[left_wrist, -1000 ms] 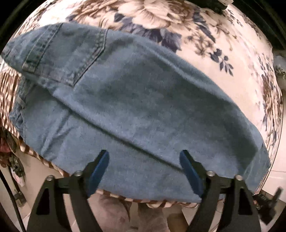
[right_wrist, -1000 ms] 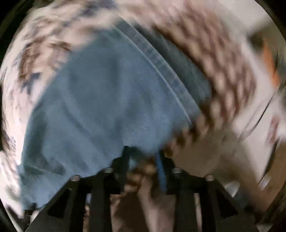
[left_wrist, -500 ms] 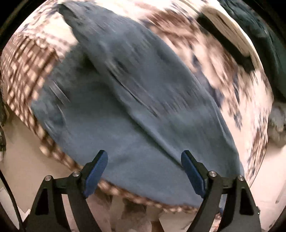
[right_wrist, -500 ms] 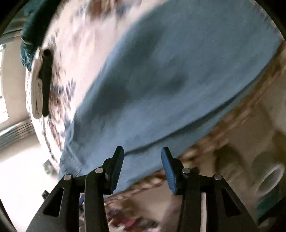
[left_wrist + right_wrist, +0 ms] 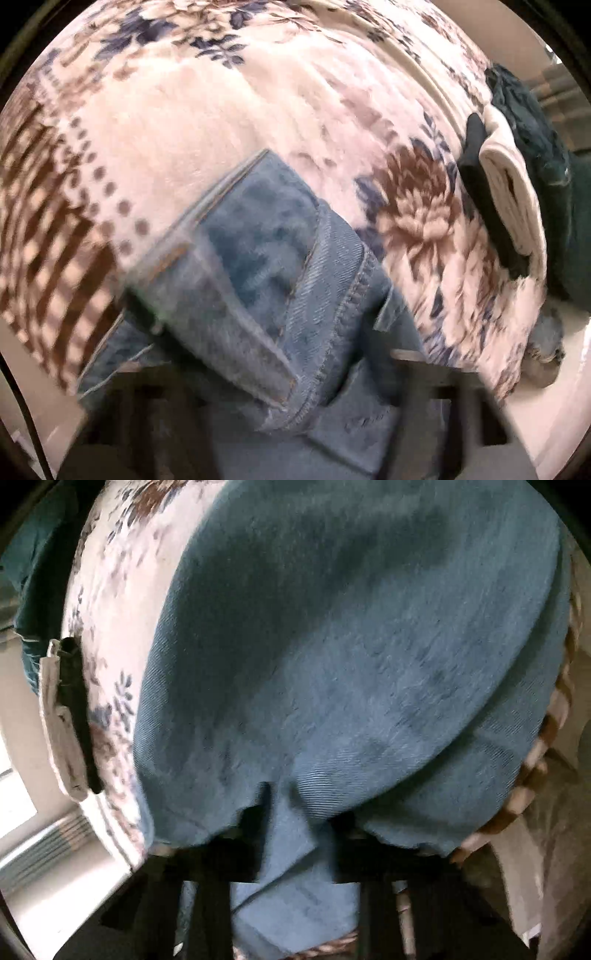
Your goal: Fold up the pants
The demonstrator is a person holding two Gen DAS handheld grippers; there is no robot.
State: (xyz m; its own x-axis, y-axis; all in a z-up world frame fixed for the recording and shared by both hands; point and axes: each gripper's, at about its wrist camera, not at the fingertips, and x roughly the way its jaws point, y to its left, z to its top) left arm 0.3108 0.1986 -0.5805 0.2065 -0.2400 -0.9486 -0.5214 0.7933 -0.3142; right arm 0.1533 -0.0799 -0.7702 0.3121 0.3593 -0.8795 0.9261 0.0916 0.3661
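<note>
Blue denim pants (image 5: pixel 266 229) lie on a floral blanket (image 5: pixel 221 110). In the left wrist view the waistband and a back pocket bunch up over my left gripper (image 5: pixel 273 332). Its jaws are closing with that denim gathered between them, and the cloth hides the fingertips. In the right wrist view a broad stretch of the pants (image 5: pixel 351 646) fills the frame. My right gripper (image 5: pixel 295 819) is shut on a fold at the near edge of the cloth, which hangs down between its dark fingers.
A folded white and black stack (image 5: pixel 509 192) and a dark green garment (image 5: pixel 535 122) sit at the blanket's far side; in the right wrist view the white stack (image 5: pixel 59 720) lies beside a teal garment (image 5: pixel 33 554). The blanket's striped border (image 5: pixel 546 731) drops off to pale floor (image 5: pixel 55 886).
Both grippers swept across the pants and stood open half a second ago. Now each has closed on denim: the left at the waistband, the right at a fold on the cloth's edge.
</note>
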